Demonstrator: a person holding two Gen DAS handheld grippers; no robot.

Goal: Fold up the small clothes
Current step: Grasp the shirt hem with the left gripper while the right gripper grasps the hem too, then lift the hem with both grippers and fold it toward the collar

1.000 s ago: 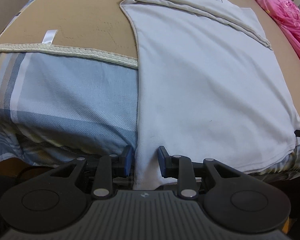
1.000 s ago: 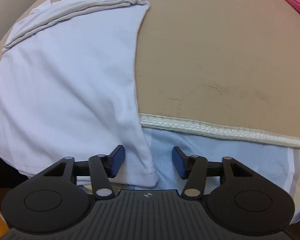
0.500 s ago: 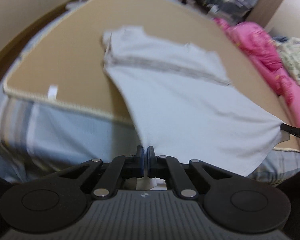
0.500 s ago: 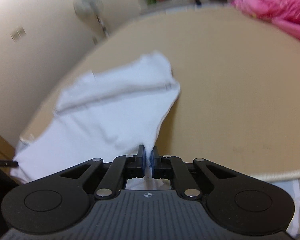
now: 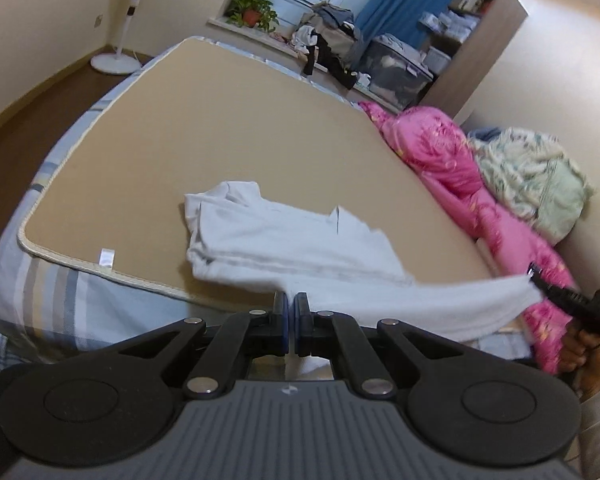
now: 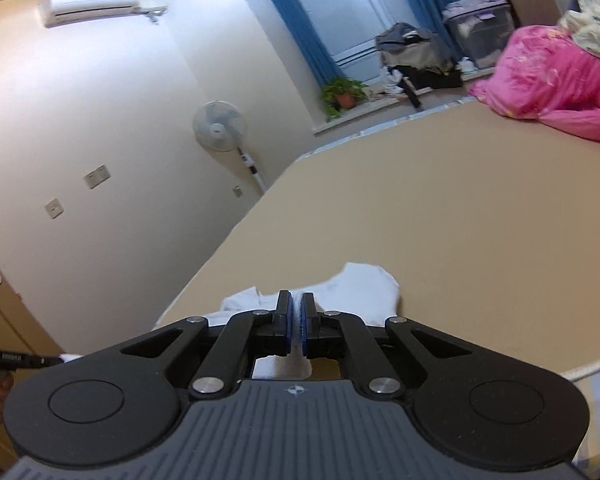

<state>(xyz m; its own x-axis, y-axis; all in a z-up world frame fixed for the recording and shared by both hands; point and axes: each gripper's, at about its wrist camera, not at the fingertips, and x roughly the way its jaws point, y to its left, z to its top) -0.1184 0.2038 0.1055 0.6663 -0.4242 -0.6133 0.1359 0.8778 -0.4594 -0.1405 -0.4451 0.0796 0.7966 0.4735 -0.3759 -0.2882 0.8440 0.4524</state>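
1. The left gripper [image 5: 291, 304] is clamped on the near hem of the white garment [image 5: 284, 240]; its blue pads are pressed together with cloth pinched between them.
2. The right gripper [image 6: 297, 312] is likewise closed on the other near corner of the same garment, with white cloth showing between and behind its pads.
3. In the left wrist view the right gripper's black tip sits at the far right edge, with the hem stretched as a taut band between the two grippers, lifted off the mat.
4. The rest of the garment lies bunched in folds on the tan mat [image 5: 204, 120], toward its near edge, one sleeve end pointing to the far left.
5. The mat covers a bed with a blue striped sheet [image 5: 60, 300] showing along the near and left sides; a small white label [image 5: 107, 258] sits at the mat's near edge, left of the garment.
6. A pink quilt [image 5: 452, 160] is heaped along the right side of the bed, with a pale floral bundle [image 5: 536, 184] against the wall beyond it. The quilt lies close behind the raised right corner of the hem.
7. Beyond the far end of the bed are a potted plant [image 5: 254, 14] on a sill, a pile of dark clothes [image 5: 332, 44], a clear storage box [image 5: 396, 72] and blue curtains [image 5: 404, 0].
8. A standing fan [image 6: 220, 128] is at the far left by the wall, and an air conditioner [image 6: 90, 0] hangs high on that wall.
9. The mat between the garment and the far end is bare.
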